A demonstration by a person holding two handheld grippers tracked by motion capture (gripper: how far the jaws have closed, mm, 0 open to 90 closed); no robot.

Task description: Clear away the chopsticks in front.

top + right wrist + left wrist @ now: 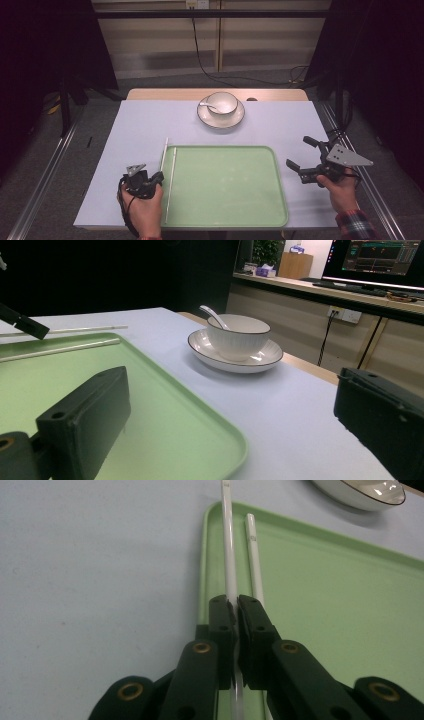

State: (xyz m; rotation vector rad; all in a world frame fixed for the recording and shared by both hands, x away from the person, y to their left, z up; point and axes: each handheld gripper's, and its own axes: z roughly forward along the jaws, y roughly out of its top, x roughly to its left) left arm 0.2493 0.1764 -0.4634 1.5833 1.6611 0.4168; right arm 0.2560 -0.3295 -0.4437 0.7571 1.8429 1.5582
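Observation:
Two white chopsticks lie along the left side of a green tray (225,185). My left gripper (160,176) (234,600) is shut on the outer chopstick (164,152) (229,555), which runs over the tray's left rim and out past its far corner. The second chopstick (171,185) (254,550) rests inside the tray beside it. Right of the tray, my right gripper (298,151) (235,405) hovers open over the table, holding nothing.
A white bowl (222,102) (237,337) holding a spoon (205,105) (212,316) sits on a white plate (220,120) (235,362) beyond the tray. The pale table (140,125) ends just behind the plate.

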